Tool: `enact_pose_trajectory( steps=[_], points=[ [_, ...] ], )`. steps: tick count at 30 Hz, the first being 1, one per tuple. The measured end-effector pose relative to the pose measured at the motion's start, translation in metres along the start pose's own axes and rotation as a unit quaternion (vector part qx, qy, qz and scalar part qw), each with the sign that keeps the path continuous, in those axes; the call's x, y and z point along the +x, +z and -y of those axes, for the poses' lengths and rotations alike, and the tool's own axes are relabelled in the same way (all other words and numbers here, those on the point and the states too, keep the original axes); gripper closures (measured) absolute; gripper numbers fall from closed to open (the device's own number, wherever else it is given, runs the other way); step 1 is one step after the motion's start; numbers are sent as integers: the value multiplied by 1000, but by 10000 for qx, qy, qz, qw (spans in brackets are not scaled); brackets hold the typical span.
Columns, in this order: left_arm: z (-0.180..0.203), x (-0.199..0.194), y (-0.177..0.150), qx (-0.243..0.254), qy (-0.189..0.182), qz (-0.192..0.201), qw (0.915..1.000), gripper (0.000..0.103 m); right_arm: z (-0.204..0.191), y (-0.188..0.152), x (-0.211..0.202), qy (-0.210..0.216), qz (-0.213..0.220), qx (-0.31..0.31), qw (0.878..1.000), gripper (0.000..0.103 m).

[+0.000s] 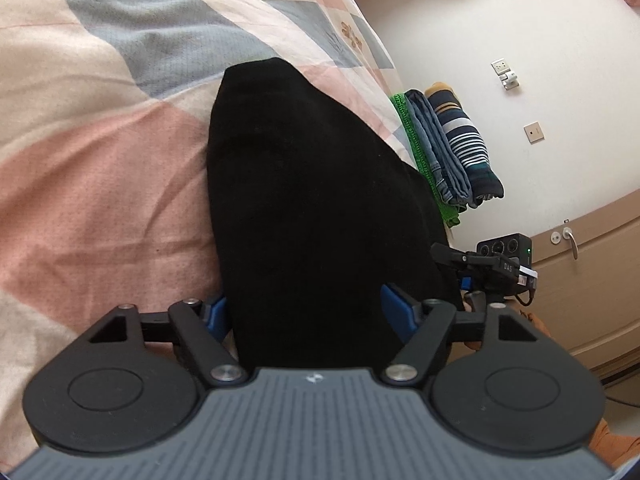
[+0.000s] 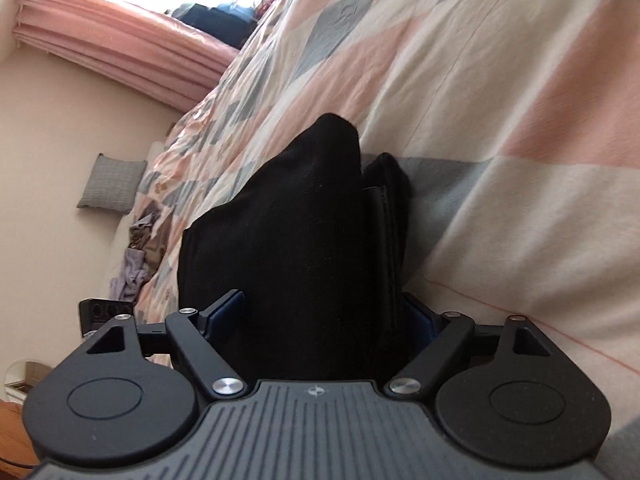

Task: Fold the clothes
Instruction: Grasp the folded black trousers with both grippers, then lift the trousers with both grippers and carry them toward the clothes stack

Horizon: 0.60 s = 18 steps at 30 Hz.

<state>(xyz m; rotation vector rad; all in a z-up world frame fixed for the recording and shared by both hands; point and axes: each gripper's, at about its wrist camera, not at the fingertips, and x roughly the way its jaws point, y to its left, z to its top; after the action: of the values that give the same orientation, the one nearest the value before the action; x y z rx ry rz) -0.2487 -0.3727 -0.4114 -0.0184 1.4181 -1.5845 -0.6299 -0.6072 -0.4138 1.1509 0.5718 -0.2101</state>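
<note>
My left gripper [image 1: 308, 312] has its blue pads [image 1: 396, 310] set wide, one on either side of a thick bundle of black garment [image 1: 304, 208] that fills the gap between them; whether the pads actually press the cloth I cannot tell, since the black fabric hides the contact. My right gripper [image 2: 320, 316] looks much the same from its own camera: blue pads [image 2: 226, 312] spread wide around the black garment [image 2: 296, 240], which bulges up between the fingers in a folded, layered mass, with a second fold edge showing just to the right of the main hump. Again I cannot say for certain that the pads bite the cloth. The garment lies on a patchwork quilt [image 1: 100, 140] of pink, cream and grey-blue squares that covers the bed under both tools. Past the garment in the left view, at the far edge of the quilt, sits a stack of folded clothes [image 1: 448, 148]: a green piece, blue denim and a striped navy item, one against the next. Close to that, near my left tool's right finger, a black device [image 1: 504, 264] shows a small green light. In the right view, crumpled clothes [image 2: 140, 248] lie at the quilt's far side, with a grey cushion [image 2: 110, 188] near them and a pink curtain [image 2: 120, 52] beyond.
</note>
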Motion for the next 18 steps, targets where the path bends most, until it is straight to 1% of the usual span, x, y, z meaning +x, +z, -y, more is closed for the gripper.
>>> enact_pose_trajectory(
  steps=[1,2,4,10,12,14,15,17,18],
  points=[
    [0,-1,1,29,22,6,10000,46,1,0,0,85,-45,1,10000,29],
    [0,-3,2,60,18,1,10000,49,2,0,1,157,-84,6,9998,32],
    [0,-6,4,125,-77,-21,9999,54,1,-2,-1,211,-115,-2,9997,33],
    [-11,5,13,41,-294,-167,9994,55,9,4,-3,399,-235,-10,9989,34],
    [-6,3,18,138,-255,-285,9992,58,12,7,-2,439,-261,-13,9987,37],
    [3,-1,27,133,-166,-470,9987,63,10,3,-4,415,-196,64,9989,44],
    [8,-3,32,121,-107,-564,9983,64,9,1,-6,406,-156,112,9990,46],
    [23,-10,44,141,40,-716,9973,65,4,-9,-14,422,4,279,9987,53],
    [30,-13,51,129,107,-814,9965,65,0,-15,-20,414,81,443,9981,54]
  ],
)
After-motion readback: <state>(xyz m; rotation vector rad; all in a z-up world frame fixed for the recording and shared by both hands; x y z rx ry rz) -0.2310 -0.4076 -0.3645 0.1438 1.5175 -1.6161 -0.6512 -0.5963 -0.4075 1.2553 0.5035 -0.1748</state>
